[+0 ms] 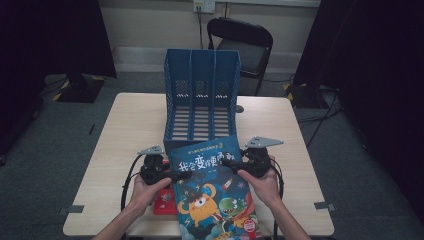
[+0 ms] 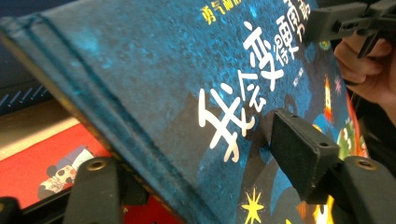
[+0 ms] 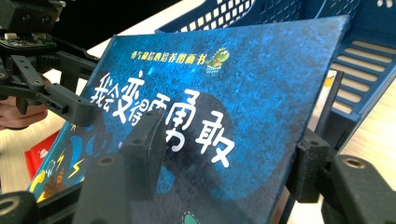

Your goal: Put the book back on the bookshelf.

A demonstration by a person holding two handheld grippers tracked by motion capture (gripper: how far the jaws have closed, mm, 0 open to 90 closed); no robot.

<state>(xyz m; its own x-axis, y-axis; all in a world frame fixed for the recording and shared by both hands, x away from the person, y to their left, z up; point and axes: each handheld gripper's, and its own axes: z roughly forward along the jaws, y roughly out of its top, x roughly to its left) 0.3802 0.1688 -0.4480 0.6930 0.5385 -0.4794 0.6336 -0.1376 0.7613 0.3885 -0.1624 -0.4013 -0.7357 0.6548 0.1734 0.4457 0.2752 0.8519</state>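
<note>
My room: grey carpet floor [image 1: 45,165], pale wall [image 1: 150,22] with outlet [image 1: 204,5]. Black folding chair [image 1: 245,42] behind my wooden table [image 1: 125,130]. Dark curtains [image 1: 370,75] both sides, dim light.

Picture book [image 1: 216,192]: hardcover, dark blue cover, white Chinese title characters across the upper part, cartoon monsters below, orange one-eyed one beside a green one. Held off the table, cover up, top edge raised toward the blue file rack [image 1: 202,95], bottom edge toward the person. In the left gripper view the spine edge [image 2: 116,126] runs diagonally, lifted above a red book [image 2: 42,163] lying flat on the table. Top corner [image 3: 343,23] sits just before the rack's open front.
</note>
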